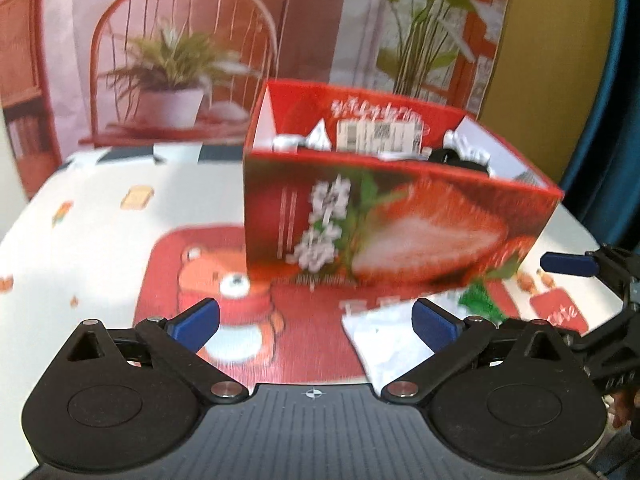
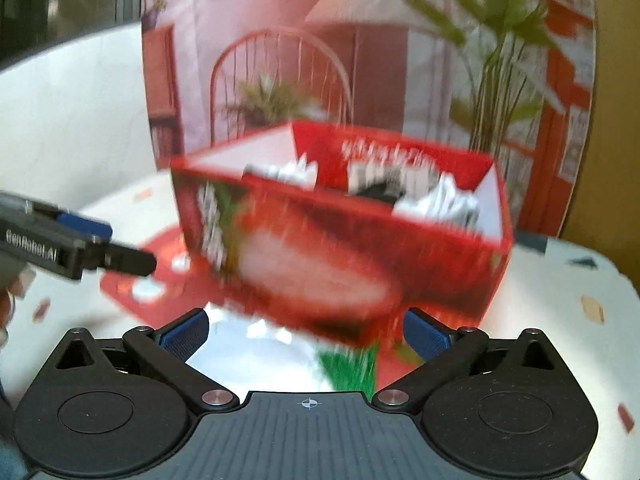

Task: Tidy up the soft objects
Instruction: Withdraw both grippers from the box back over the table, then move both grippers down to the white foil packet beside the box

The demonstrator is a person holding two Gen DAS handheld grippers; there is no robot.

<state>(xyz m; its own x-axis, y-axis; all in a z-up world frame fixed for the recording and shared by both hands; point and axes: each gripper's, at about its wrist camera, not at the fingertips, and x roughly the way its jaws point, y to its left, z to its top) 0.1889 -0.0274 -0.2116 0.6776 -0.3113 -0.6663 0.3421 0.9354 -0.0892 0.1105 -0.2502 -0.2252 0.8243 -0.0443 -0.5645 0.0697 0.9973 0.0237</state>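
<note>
A red strawberry-print box stands on the table, open at the top, with white and black soft items inside. It also shows, blurred, in the right wrist view. A white soft packet with a green patch lies on the table in front of the box, to the right of my left gripper, which is open and empty. In the right wrist view the same packet lies between the open fingers of my right gripper.
The table has a white cloth with a red bear print. A backdrop picturing a chair and plants stands behind. The right gripper's finger shows at the right edge; the left gripper shows at the left.
</note>
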